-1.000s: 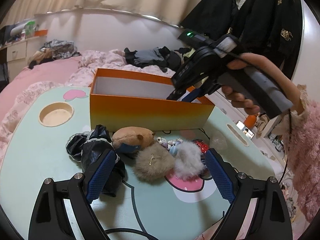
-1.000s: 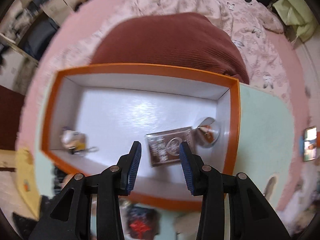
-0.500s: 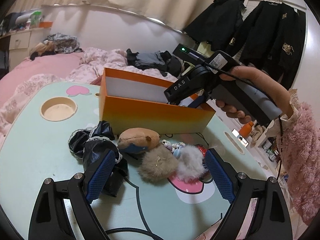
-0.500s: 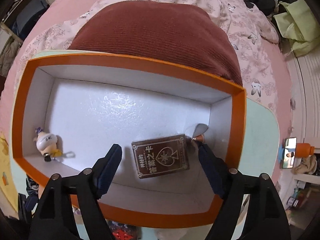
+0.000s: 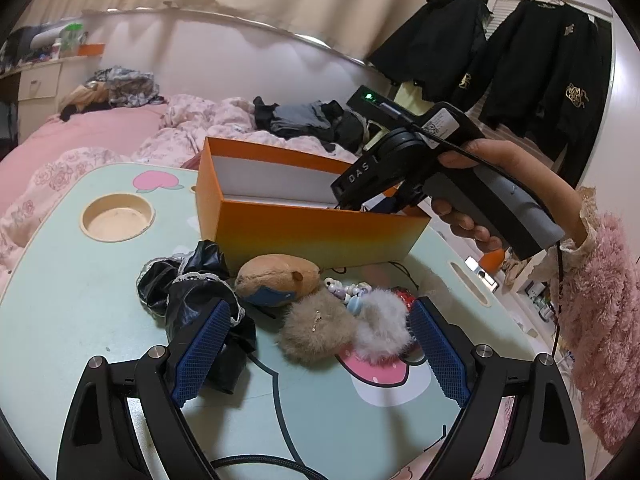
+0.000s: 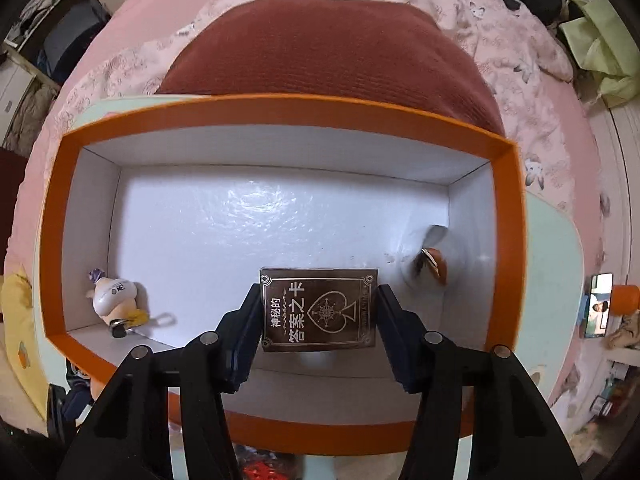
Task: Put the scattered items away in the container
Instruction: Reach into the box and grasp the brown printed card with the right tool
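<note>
An orange box (image 5: 320, 236) with a white inside stands on the mint table (image 5: 72, 300). My right gripper (image 6: 318, 332) hangs over the box (image 6: 280, 120), open, its pads beside a brown card box (image 6: 318, 308) on the floor; a white figure keychain (image 6: 114, 298) and a small round item (image 6: 430, 264) lie there too. My left gripper (image 5: 316, 358) is open and empty above the table. Before it lie a black lace cloth (image 5: 192, 300), a brown plush (image 5: 276, 276), a tan pompom (image 5: 314, 330), a white pompom (image 5: 382, 330) and beads (image 5: 346, 290).
A round cup recess (image 5: 118, 218) sits at the table's left. A pink bed (image 5: 100, 140) with clothes lies behind. Black jackets (image 5: 552, 80) hang at the right. A dark red cushion (image 6: 320, 48) lies beyond the box.
My right gripper opened wide and came down inside the box around the card box, which now lies straight between the pads. The left gripper shifted slightly, still open.
</note>
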